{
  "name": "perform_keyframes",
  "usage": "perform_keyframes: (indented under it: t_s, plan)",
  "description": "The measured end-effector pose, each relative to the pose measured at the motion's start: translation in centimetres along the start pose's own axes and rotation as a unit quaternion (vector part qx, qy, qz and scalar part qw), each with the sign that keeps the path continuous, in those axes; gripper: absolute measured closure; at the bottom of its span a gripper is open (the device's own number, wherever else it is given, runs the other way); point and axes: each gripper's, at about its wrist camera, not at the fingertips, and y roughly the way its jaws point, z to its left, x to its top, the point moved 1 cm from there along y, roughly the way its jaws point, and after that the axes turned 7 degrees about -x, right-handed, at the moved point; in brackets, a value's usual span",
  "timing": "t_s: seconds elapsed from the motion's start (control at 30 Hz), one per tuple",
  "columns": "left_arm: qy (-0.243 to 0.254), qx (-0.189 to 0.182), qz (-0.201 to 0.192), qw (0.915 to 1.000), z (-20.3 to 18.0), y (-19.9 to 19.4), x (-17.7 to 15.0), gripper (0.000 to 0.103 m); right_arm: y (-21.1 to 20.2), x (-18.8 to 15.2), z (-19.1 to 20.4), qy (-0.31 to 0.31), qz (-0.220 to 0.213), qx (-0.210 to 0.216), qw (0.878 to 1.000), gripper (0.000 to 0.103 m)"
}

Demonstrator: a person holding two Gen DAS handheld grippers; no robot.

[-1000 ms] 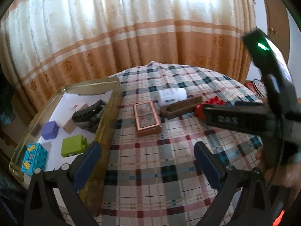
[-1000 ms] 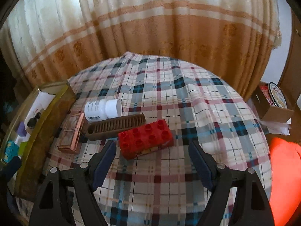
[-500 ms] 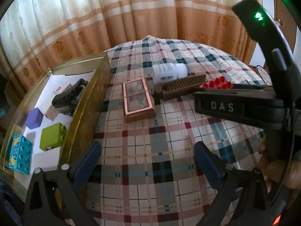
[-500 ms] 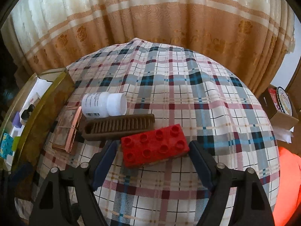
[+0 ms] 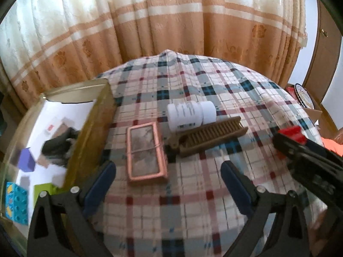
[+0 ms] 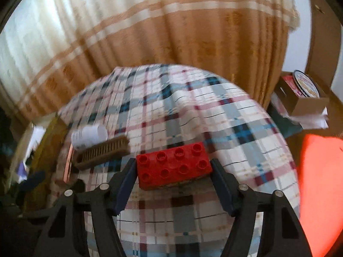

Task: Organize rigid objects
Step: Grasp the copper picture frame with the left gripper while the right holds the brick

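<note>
A red toy brick (image 6: 174,164) sits between the pads of my right gripper (image 6: 174,169), which is shut on it; the brick also shows in the left wrist view (image 5: 292,133) behind the right gripper's body. My left gripper (image 5: 168,180) is open and empty, just in front of a pink-framed flat box (image 5: 145,152). A brown comb-like bar (image 5: 211,136) and a white pill bottle (image 5: 190,114) lie beyond it on the plaid cloth. A gold tin tray (image 5: 94,126) at the left holds a purple cube (image 5: 26,160), a green block (image 5: 44,189), a blue brick (image 5: 16,202) and a black object (image 5: 57,147).
Orange and cream curtains hang behind the round table. A cardboard box with a round tin (image 6: 304,95) stands off the table at the right. Something orange (image 6: 321,182) lies at the right edge.
My right gripper has closed in on the red brick, whose ends now sit against the pads. The left gripper has shifted towards the pink-framed box.
</note>
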Motion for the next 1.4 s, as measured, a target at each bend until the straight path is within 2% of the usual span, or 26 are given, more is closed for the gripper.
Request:
perform_keyframes:
  t_s: [0.07, 0.2, 0.33, 0.43, 0.47, 0.57, 0.67, 0.7, 0.73, 0.87, 0.97, 1.13, 1.23, 1.4]
  plan:
    - [-0.009, -0.002, 0.014, 0.9999, 0.1, 0.9, 0.2, 0.011, 0.1, 0.0, 0.0, 0.003, 0.003, 0.004, 1.000, 0.033]
    - [-0.027, -0.004, 0.024, 0.9993, 0.4, 2.0, 0.4, 0.011, 0.4, 0.0, 0.0, 0.003, 0.005, 0.011, 1.000, 0.033]
    - [-0.033, -0.019, 0.031, 0.9988, 0.2, 2.8, 0.9, 0.002, 0.6, 0.0, -0.1, 0.007, 0.007, 0.015, 1.000, 0.033]
    - [-0.033, -0.023, 0.020, 0.9990, 0.1, 2.9, 0.9, 0.004, 0.5, -0.1, -0.2, 0.010, 0.005, 0.016, 1.000, 0.033]
    - [-0.030, -0.025, 0.016, 0.9991, 0.2, 2.8, 0.9, 0.006, 0.5, -0.1, -0.3, 0.011, 0.005, 0.016, 1.000, 0.033]
    - [-0.027, -0.030, 0.009, 0.9992, 0.4, 2.2, 0.7, 0.022, 0.5, -0.1, -0.4, 0.016, 0.005, 0.020, 1.000, 0.033]
    - [-0.024, -0.034, -0.001, 0.9992, 0.7, 1.9, 0.6, 0.042, 0.4, -0.1, -0.4, 0.016, 0.005, 0.017, 1.000, 0.033]
    - [-0.022, -0.034, -0.004, 0.9992, 0.9, 1.8, 0.7, 0.053, 0.4, -0.1, -0.4, 0.017, 0.004, 0.016, 1.000, 0.033]
    - [-0.019, -0.039, -0.005, 0.9990, 1.0, 1.7, 0.6, 0.055, 0.4, -0.1, -0.5, 0.019, 0.004, 0.016, 1.000, 0.033]
    - [-0.025, -0.066, -0.003, 0.9975, 1.4, 1.3, 0.3, 0.057, 0.4, -0.1, -1.0, 0.029, 0.002, 0.021, 0.999, 0.033]
    - [-0.020, -0.072, 0.000, 0.9972, 1.0, 0.8, -0.2, 0.057, 0.4, 0.0, -1.1, 0.033, 0.001, 0.023, 0.999, 0.033]
    - [-0.028, -0.119, 0.007, 0.9925, 0.6, -0.8, -1.8, 0.057, 0.3, 0.0, -1.3, 0.038, 0.000, 0.024, 0.999, 0.033]
    - [-0.025, -0.134, 0.014, 0.9906, 0.6, -1.7, -2.7, 0.057, 0.2, 0.0, -1.5, 0.045, -0.002, 0.028, 0.999, 0.033]
    - [-0.001, -0.133, 0.033, 0.9905, 0.5, -3.0, -4.3, 0.057, 0.2, 0.0, -1.6, 0.048, -0.002, 0.030, 0.998, 0.033]
